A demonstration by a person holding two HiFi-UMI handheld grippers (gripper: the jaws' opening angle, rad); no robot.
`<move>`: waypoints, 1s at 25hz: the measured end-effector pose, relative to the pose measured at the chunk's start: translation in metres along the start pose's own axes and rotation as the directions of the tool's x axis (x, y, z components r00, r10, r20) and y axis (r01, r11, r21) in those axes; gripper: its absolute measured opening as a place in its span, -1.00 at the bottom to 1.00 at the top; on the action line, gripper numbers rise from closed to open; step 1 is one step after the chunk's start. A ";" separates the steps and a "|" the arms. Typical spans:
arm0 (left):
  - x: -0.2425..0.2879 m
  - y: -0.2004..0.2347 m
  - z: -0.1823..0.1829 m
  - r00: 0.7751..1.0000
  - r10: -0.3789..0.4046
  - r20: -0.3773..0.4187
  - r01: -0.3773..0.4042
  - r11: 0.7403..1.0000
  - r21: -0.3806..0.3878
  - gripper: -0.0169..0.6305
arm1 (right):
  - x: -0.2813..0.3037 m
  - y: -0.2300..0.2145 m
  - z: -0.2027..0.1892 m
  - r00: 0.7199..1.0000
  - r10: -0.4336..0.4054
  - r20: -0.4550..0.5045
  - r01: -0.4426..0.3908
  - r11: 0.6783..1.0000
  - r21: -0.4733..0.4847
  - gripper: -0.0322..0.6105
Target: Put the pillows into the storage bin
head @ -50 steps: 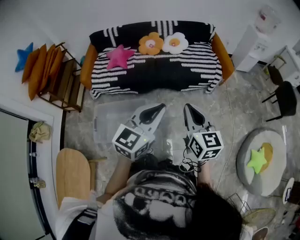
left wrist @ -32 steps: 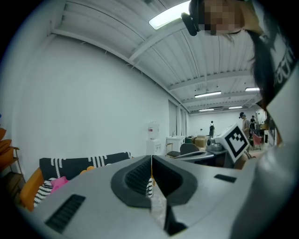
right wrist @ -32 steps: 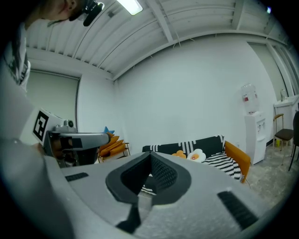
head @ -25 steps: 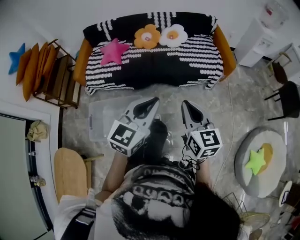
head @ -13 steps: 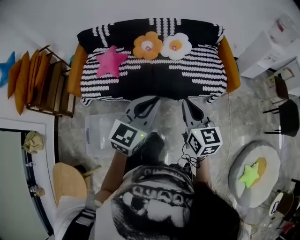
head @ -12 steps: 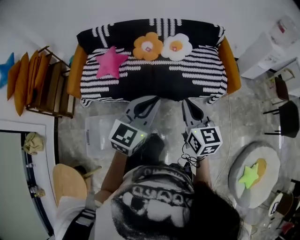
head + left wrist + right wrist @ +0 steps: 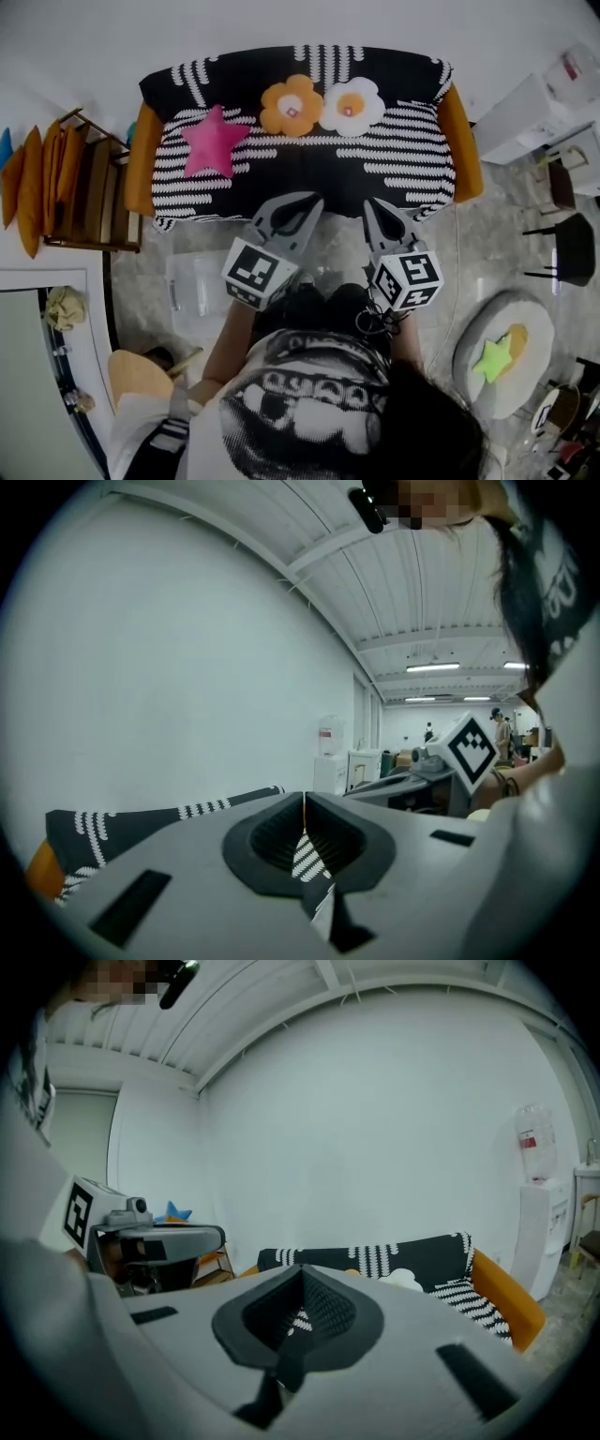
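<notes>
Head view: pillows (image 7: 213,141) not yet binned.
Left hand-held gripper (image 7: 309,201) and right hand-held gripper (image 7: 371,205) are held pressed together, empty, aimed at the sofa (image 7: 309,167) for pickup.

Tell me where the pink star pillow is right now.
In the head view, the pink star pillow lies on the left part of the striped sofa, just left of the orange flower pillow.
</notes>
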State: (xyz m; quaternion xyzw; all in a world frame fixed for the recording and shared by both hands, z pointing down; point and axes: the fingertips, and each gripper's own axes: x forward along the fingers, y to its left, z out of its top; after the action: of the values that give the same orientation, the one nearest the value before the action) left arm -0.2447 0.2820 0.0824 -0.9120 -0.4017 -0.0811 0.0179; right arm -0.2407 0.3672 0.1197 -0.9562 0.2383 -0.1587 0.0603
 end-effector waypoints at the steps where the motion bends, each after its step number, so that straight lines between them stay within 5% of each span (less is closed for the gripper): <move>1: 0.006 0.002 -0.001 1.000 -0.006 -0.004 0.006 1.000 -0.001 -0.93 | 0.005 -0.006 0.000 1.000 -0.003 -0.004 0.003 1.000 0.006 -0.88; 9: 0.068 0.032 -0.018 0.998 0.015 -0.059 -0.016 1.000 -0.025 -0.93 | 0.065 -0.065 -0.007 0.998 0.036 -0.042 -0.034 0.998 0.058 -0.89; 25: 0.302 0.135 0.004 0.986 0.151 -0.072 -0.154 0.987 -0.044 -0.93 | 0.275 -0.283 0.020 0.960 0.215 -0.179 -0.204 0.976 0.076 -0.88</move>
State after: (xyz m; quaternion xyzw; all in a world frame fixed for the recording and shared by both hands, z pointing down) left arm 0.0553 0.4114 0.1319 -0.9369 -0.3279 -0.1205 0.0154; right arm 0.1191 0.4861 0.2305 -0.9045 0.3382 -0.2466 0.0815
